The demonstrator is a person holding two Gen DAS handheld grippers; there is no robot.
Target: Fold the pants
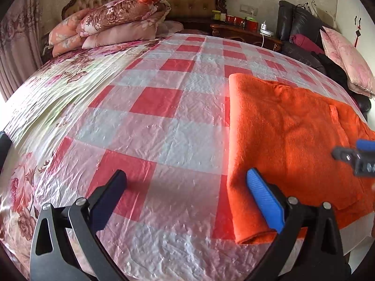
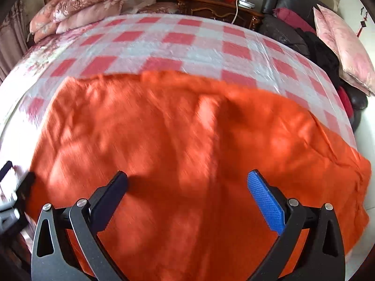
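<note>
Orange fleece pants (image 1: 290,140) lie folded flat on the checked plastic-covered bed (image 1: 152,121), at the right near the front edge. My left gripper (image 1: 185,182) is open and empty, above the bed just left of the pants' folded left edge. Its blue right finger overlaps that edge. My right gripper (image 2: 187,182) is open and empty, low over the middle of the pants (image 2: 187,135). The right gripper also shows at the right edge of the left wrist view (image 1: 358,157). The right wrist view is blurred.
Folded floral quilts and pillows (image 1: 110,23) are stacked at the headboard. A wooden nightstand (image 1: 246,31) with jars stands behind the bed. A black leather chair (image 1: 302,30) with a pink pillow (image 1: 346,58) and dark clothes stands at the right.
</note>
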